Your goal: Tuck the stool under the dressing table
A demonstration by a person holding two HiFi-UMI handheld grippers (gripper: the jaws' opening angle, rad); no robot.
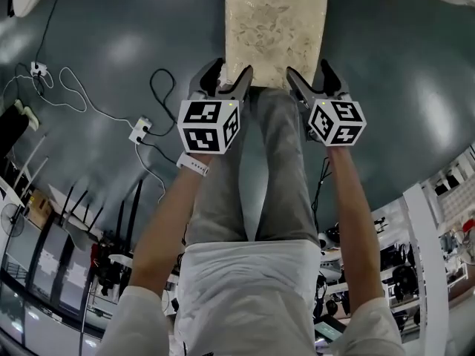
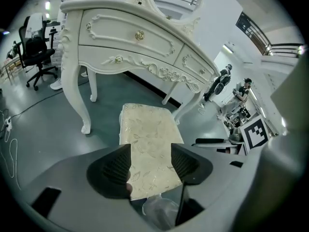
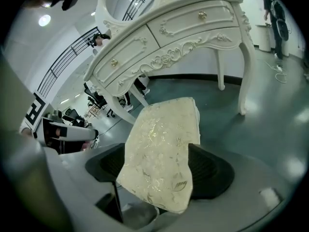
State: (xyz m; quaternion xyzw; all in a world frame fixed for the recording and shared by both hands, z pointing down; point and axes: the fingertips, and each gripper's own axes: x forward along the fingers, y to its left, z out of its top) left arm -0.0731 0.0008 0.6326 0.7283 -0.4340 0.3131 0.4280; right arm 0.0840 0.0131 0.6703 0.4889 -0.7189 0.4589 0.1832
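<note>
Left gripper (image 1: 228,73): jaws wide apart, angled downward;
Right gripper (image 1: 309,71): jaws apart, angled downward;
Arms: left arm (image 1: 167,228), right arm (image 1: 355,221) outstretched, parallel

A smooth grey-green floor (image 1: 96,58) runs through the whole room and throws back soft patches of light. White cables (image 1: 82,95) loop across it to a white power strip (image 1: 139,130). A black office chair (image 2: 35,52) on castors stands off to one side. The wall (image 3: 188,64) is plain white with a dark skirting strip (image 3: 193,78) at its foot – higher up, a balcony railing (image 3: 67,57) of dark bars crosses the room, with a round ceiling lamp (image 3: 44,20) glowing above
</note>
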